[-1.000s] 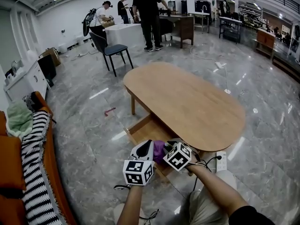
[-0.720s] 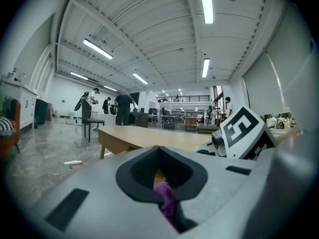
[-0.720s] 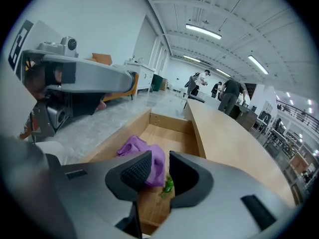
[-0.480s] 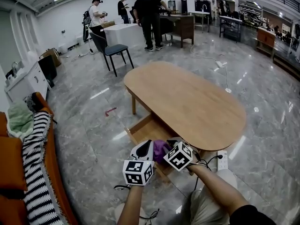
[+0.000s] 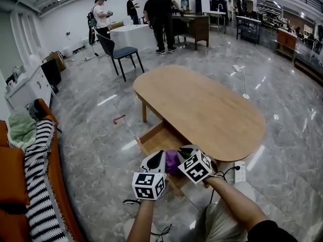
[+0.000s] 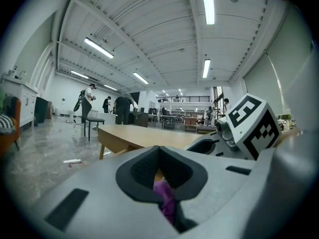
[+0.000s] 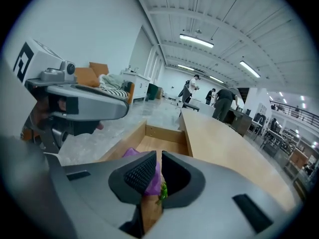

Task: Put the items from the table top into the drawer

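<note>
Now purple item [image 6: 166,199] between left fingers [image 6: 137,176]

A purple item [image 5: 172,161] with a green trace is showing against the light wooden drawer [image 5: 154,137] and matching table [image 5: 202,110], the floor [image 5: 101,135] is reading grey marbled, and a black-and-white striped cloth [image 5: 38,175] is covering the orange sofa [image 5: 10,185] at near left.

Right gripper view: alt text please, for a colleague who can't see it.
The right gripper pinches a purple item with a green bit between its fingers, which have just been closing, over the open wooden drawer. The table top runs along the drawer's right, and people stand far back in the hall.
</note>
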